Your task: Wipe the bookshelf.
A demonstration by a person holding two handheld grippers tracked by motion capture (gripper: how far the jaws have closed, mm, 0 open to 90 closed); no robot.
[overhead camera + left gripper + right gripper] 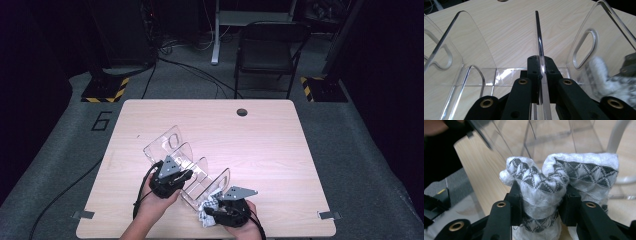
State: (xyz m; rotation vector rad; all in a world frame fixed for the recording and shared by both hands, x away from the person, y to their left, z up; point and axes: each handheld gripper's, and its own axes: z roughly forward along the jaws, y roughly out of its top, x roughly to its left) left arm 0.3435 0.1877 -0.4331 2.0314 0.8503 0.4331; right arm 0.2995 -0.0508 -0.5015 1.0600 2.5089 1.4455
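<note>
A clear acrylic rack (176, 146) with several upright dividers lies slantwise on the wooden table (260, 150). My left gripper (183, 176) is at the rack's near side. In the left gripper view it (540, 75) is shut on the thin edge of one clear divider (538, 37). My right gripper (214, 209) sits at the rack's near right end by the table's front edge. It (541, 197) is shut on a bunched white cloth with a dark triangle pattern (536, 178). The same cloth (614, 83) shows blurred behind the rightmost divider, and at the front edge (204, 214).
A cable hole (242, 112) is near the table's far edge. Tape tabs mark the front corners (82, 215) (327, 215). A dark chair (267, 50) and yellow-black striped stand bases (105, 92) stand on the floor beyond the table.
</note>
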